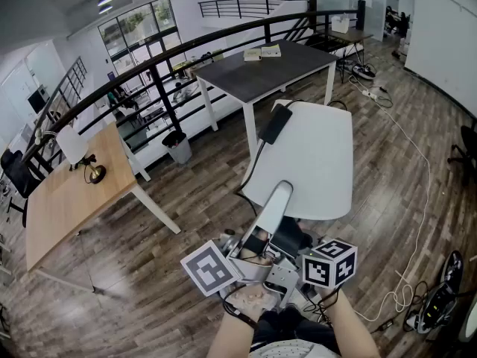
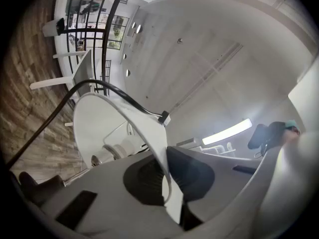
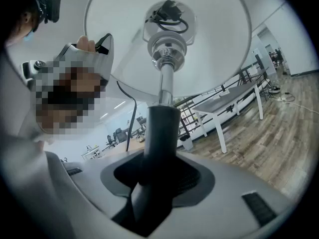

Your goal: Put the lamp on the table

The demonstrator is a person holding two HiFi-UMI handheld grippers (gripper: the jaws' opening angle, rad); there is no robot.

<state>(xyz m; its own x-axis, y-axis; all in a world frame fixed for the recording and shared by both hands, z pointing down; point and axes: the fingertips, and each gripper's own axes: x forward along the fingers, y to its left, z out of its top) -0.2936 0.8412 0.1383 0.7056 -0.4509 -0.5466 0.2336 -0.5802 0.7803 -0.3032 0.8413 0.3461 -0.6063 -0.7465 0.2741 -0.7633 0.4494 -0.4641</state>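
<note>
a: where do we have the lamp [image 1: 302, 159] right now?
b: up in the air, held in both our tongs over the wood-plank floor [image 1: 201, 192], resting on no worktop. the dark matte worktop [image 1: 276, 73] on white legs stands just beyond it.
a: and our left tongs [image 2: 169, 185]?
b: pinched together on the rim of the shade [image 2: 112, 128], a smooth, thin white wall that curves away from the ribbed dark pads. a black cable [image 2: 94, 86] runs across its edge.
a: the right tongs [image 3: 154, 178]?
b: clamped around the stem [image 3: 160, 128], a dark round tube, so they stand fairly wide. above it we see a shiny, ringed metal collar [image 3: 167, 46] at the middle of the shade's pale, round inside.
</note>
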